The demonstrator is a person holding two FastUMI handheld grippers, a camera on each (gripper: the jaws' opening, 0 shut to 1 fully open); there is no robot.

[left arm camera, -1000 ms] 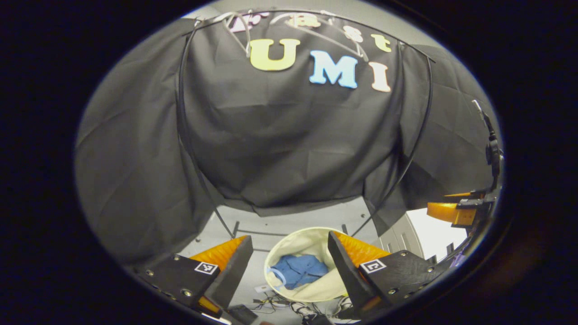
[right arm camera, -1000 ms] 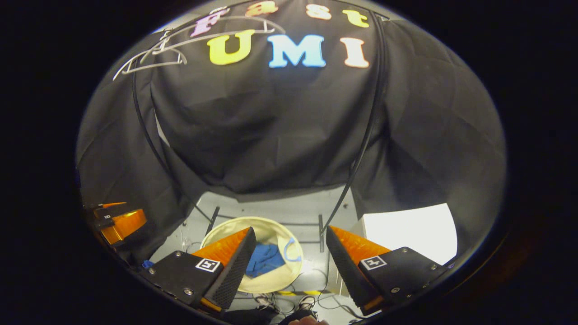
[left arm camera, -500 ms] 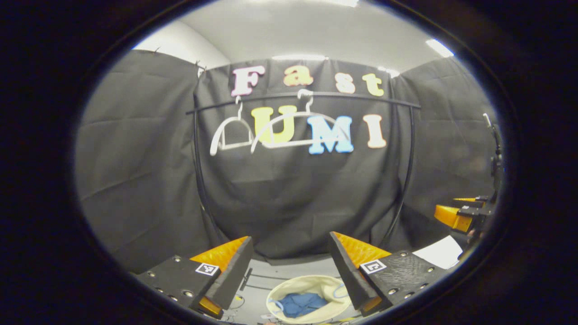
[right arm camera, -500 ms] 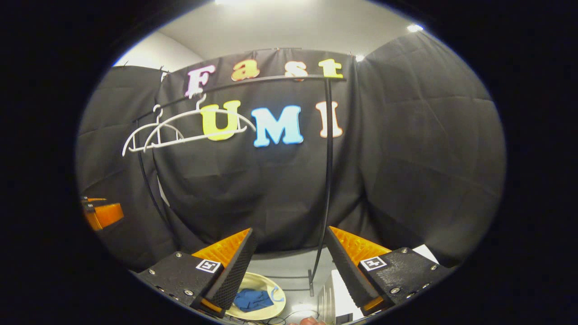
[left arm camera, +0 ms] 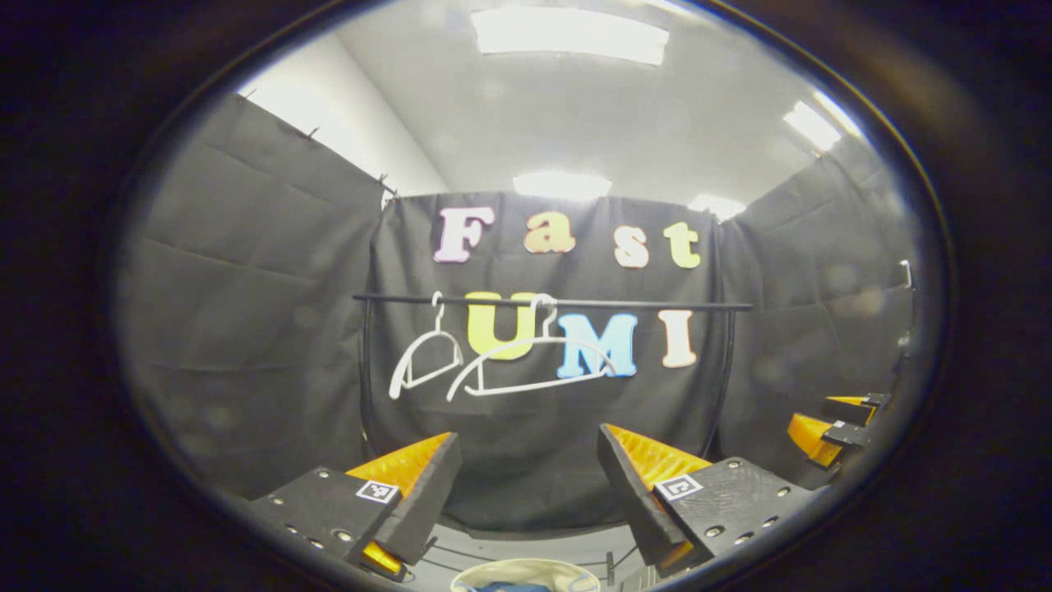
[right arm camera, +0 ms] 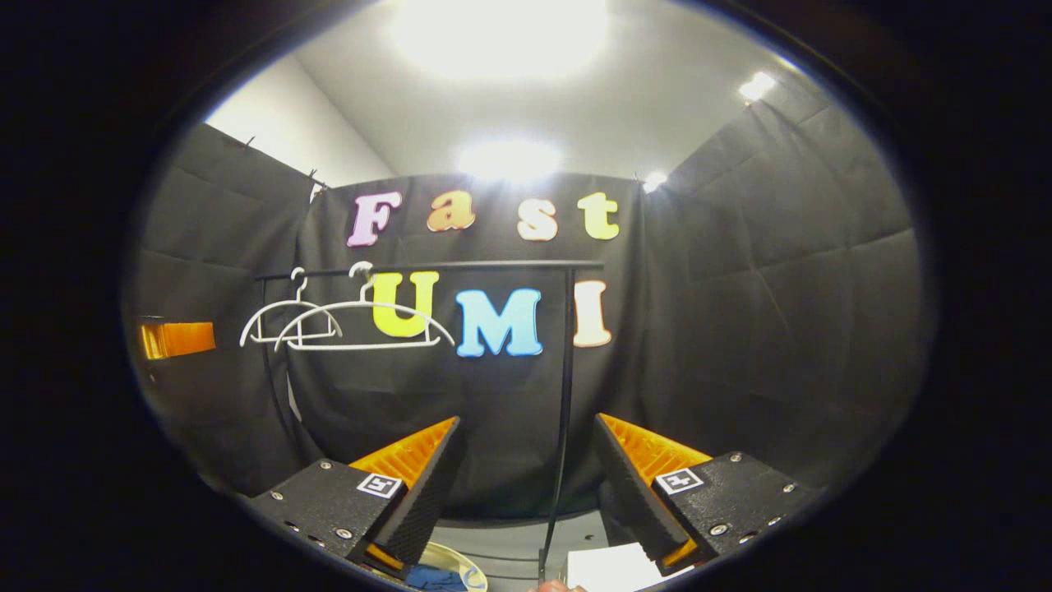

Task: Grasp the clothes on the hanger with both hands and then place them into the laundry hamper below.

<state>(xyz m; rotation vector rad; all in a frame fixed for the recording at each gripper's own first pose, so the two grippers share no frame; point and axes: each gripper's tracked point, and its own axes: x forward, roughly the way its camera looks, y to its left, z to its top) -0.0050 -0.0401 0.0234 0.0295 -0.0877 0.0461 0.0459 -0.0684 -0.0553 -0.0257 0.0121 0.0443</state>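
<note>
Two bare white hangers [left arm camera: 526, 386] [left arm camera: 431, 372] hang on the black rail [left arm camera: 575, 304] against the back wall; nothing is draped on them. In the right gripper view the same hangers [right arm camera: 362, 347] [right arm camera: 271, 339] sit at the rail's [right arm camera: 460, 265] left end. The cream hamper [left arm camera: 526, 566] peeks in at the bottom, with blue clothes [left arm camera: 501, 587] inside it. My left gripper [left arm camera: 526, 444] is open and holds nothing. My right gripper [right arm camera: 526, 432] is open too, with the hamper [right arm camera: 460, 567] and blue clothes [right arm camera: 423, 577] low between its fingers.
The rack's black upright post [right arm camera: 565, 370] runs down between my right gripper's fingers. A white box [right arm camera: 608, 567] sits on the floor beside the hamper. The other gripper shows at the edges [left arm camera: 830, 419] [right arm camera: 177, 339]. Bright ceiling lights [left arm camera: 567, 33] are overhead.
Both grippers have tilted up and drawn back from the hamper. The hamper has slid to the bottom edge, and the rail, hangers and ceiling have come into view. Both stay open.
</note>
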